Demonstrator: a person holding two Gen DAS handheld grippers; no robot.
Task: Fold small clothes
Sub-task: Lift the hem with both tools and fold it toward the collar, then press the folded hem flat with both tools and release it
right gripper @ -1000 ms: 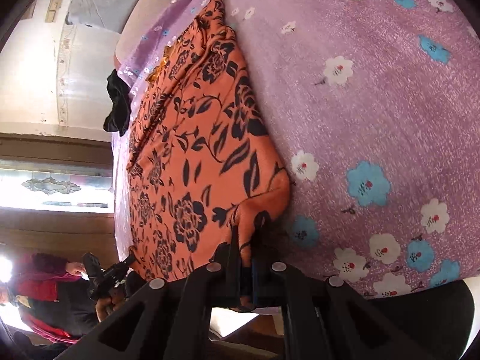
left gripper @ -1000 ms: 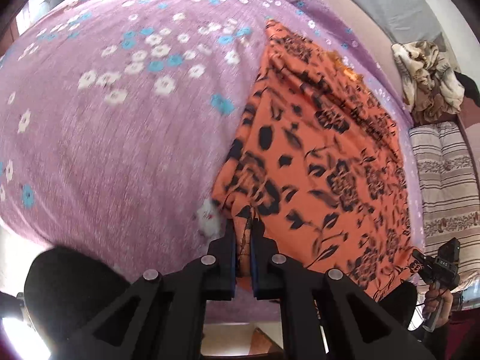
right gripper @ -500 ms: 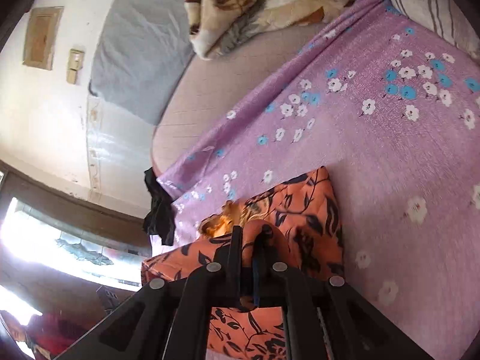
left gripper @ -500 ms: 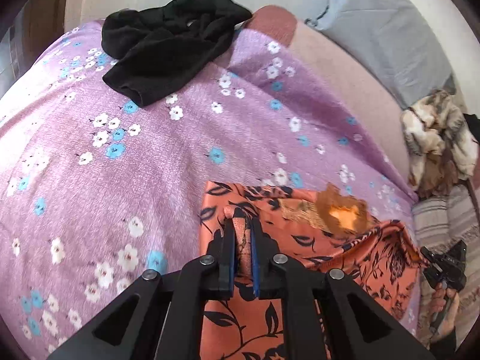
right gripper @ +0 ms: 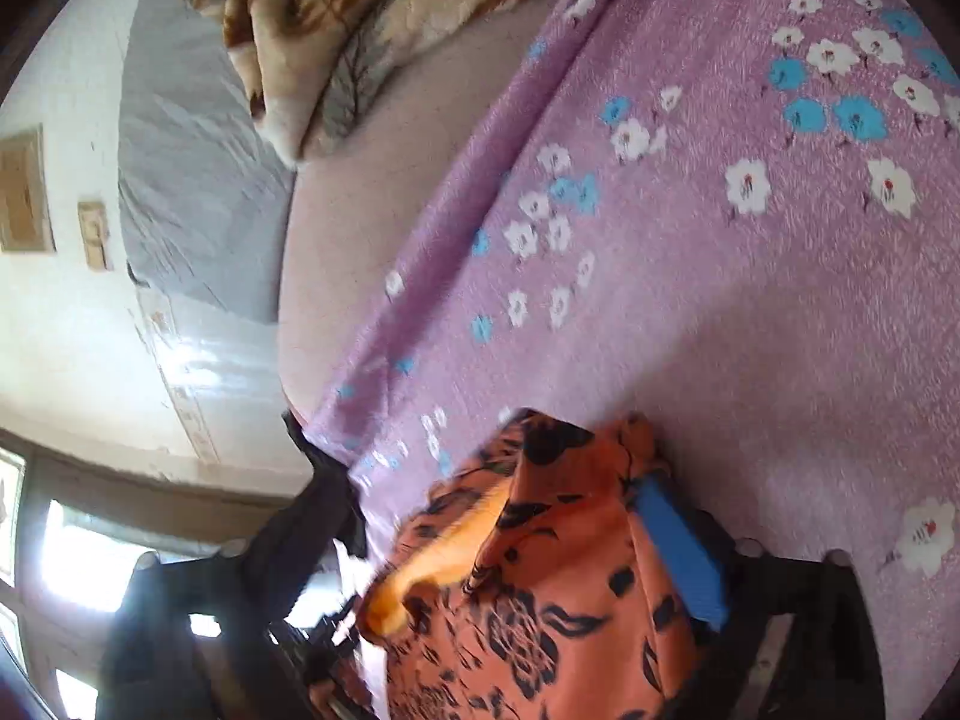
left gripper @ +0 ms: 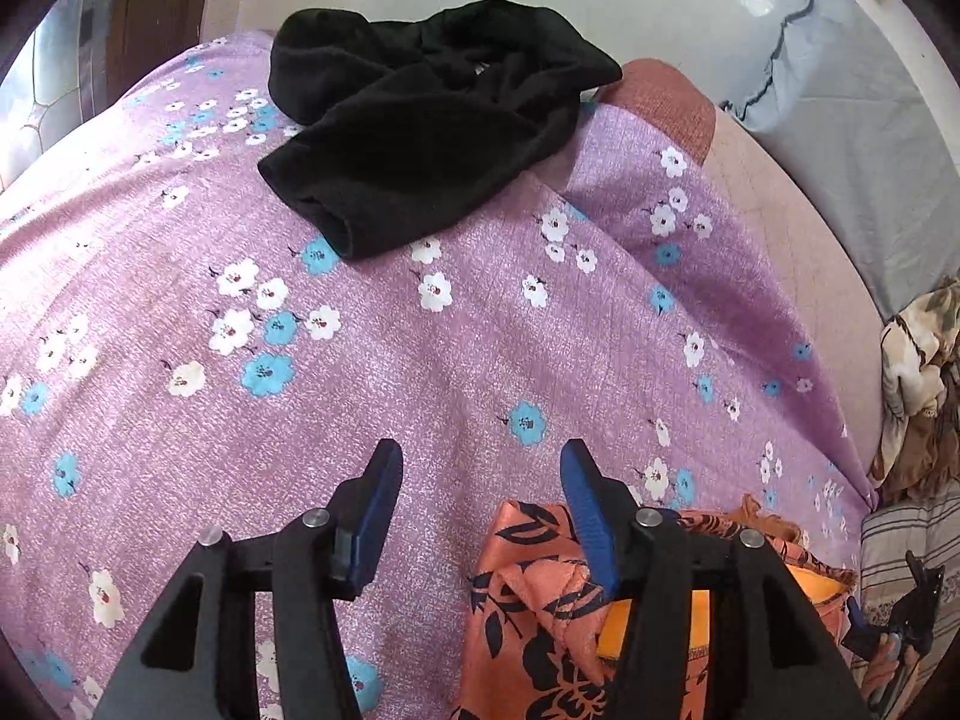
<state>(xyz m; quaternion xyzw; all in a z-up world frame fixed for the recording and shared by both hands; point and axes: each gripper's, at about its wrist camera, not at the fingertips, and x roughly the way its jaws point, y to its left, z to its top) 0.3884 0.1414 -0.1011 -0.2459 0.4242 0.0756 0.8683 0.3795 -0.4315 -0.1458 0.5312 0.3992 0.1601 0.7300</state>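
An orange garment with black flowers lies folded over on the purple flowered bedsheet. My left gripper is open and empty; the garment's folded corner lies just under its right finger. In the right wrist view the same garment bulges up between the jaws and covers the left finger. My right gripper is open, with its blue right pad bare beside the cloth.
A black garment lies bunched at the far side of the bed. A beige patterned blanket and a grey pillow sit past the sheet's edge. A striped cushion is at the right.
Both grippers carried the garment's near edge over to the far edge, folding it in half, then opened and let the cloth go.
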